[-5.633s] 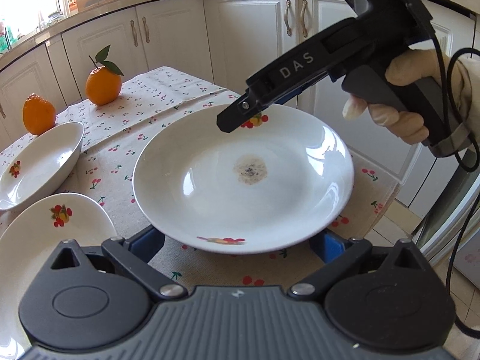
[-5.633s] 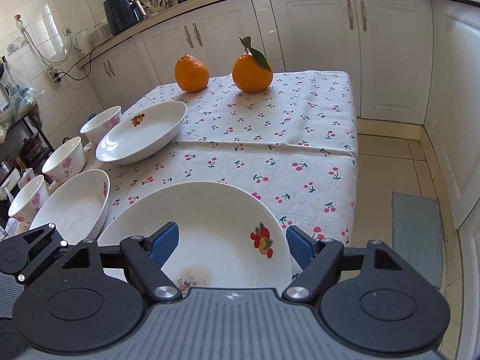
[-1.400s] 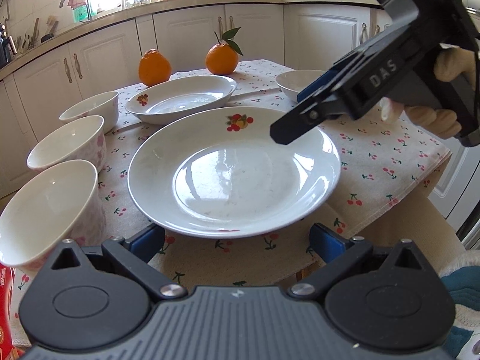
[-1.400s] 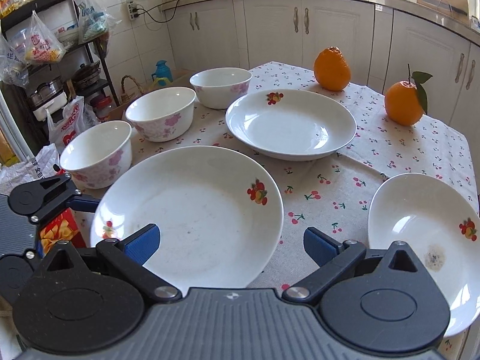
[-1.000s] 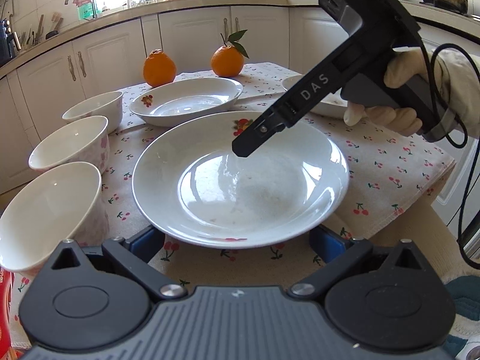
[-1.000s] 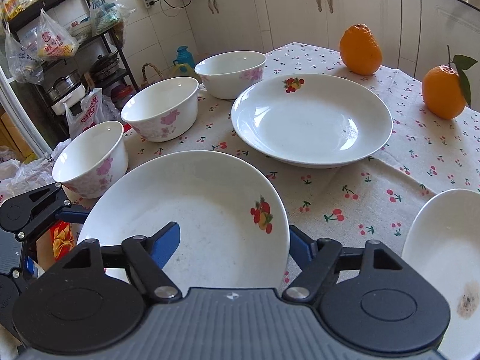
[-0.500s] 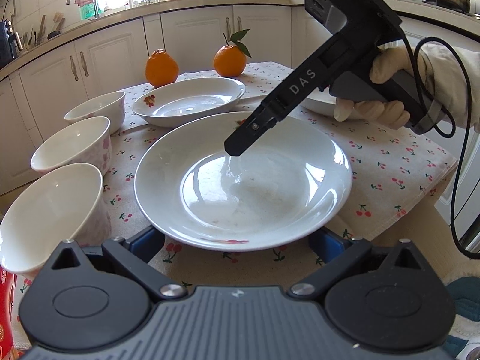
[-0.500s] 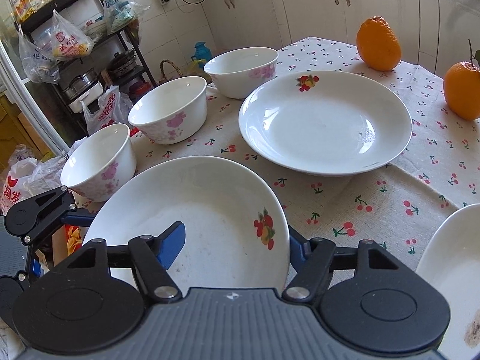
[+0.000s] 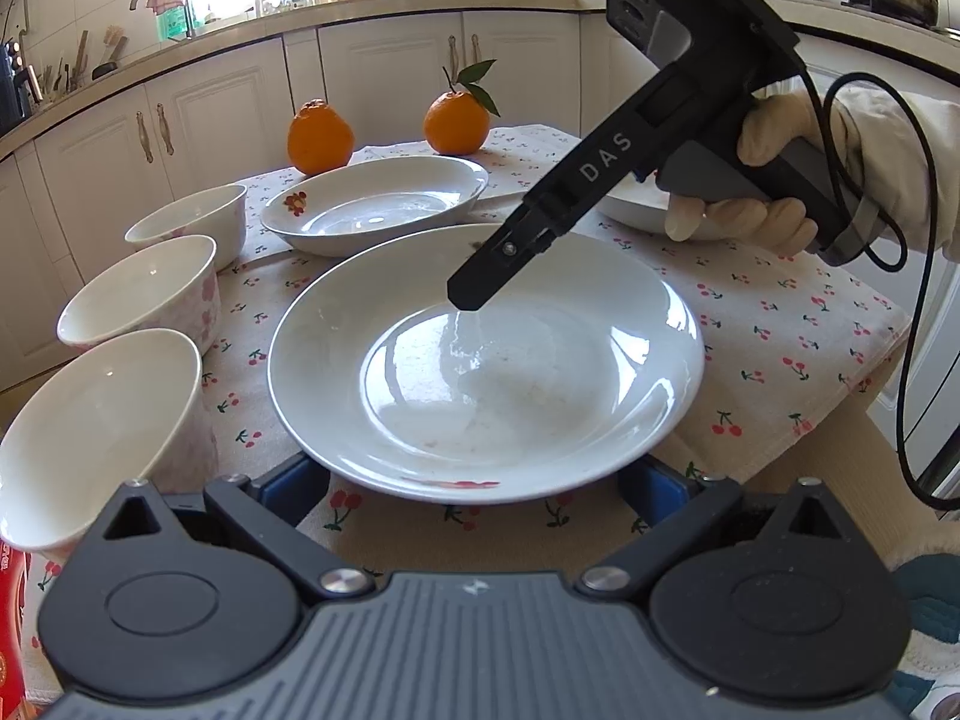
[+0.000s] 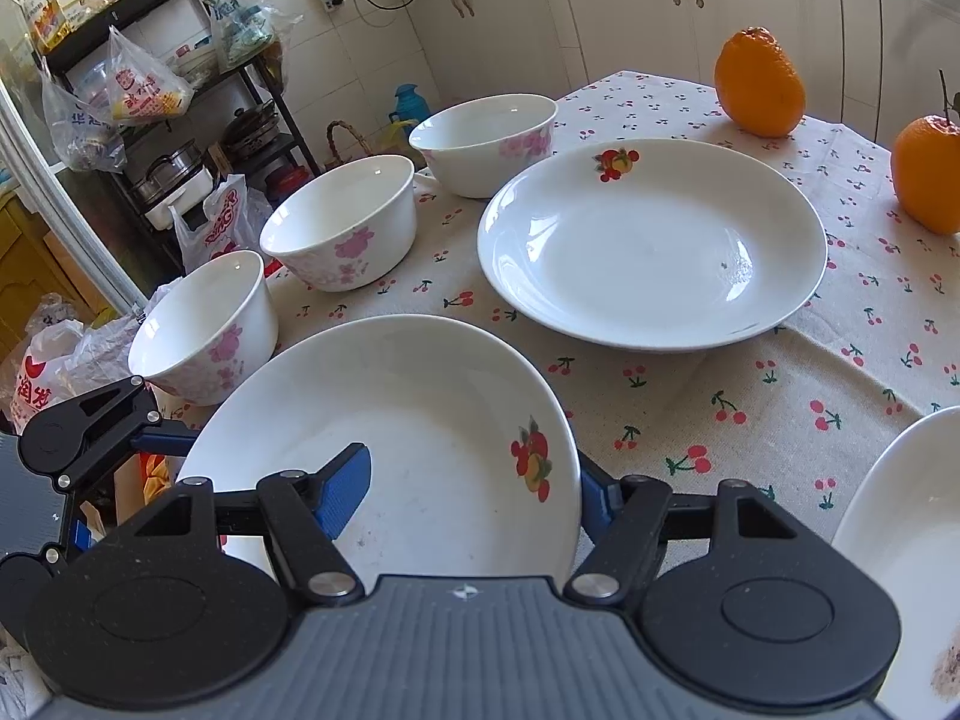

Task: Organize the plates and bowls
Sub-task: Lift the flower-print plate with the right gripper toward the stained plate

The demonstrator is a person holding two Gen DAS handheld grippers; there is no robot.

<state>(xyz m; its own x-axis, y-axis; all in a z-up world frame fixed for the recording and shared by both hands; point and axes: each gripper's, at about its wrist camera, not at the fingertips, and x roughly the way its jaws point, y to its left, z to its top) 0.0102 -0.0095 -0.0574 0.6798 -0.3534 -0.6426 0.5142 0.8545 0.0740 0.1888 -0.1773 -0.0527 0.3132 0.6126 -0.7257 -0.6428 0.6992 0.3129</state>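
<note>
Plates [image 9: 486, 360], bowls [image 10: 342, 222] on cherry-print tablecloth [image 9: 780, 324], kitchen cabinets [image 9: 390, 78] behind; both hand-held grippers' grip unclear.

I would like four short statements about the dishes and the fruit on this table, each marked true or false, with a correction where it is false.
1. Three bowls stand in a row beside the plates. True.
2. Both oranges have green leaves. False: only the leafy orange has them; the other orange has none.
3. The near plate has a fruit picture by its rim. True.
4. The far plate is stacked on the near plate. False: it lies apart from it, on the tablecloth.
</note>
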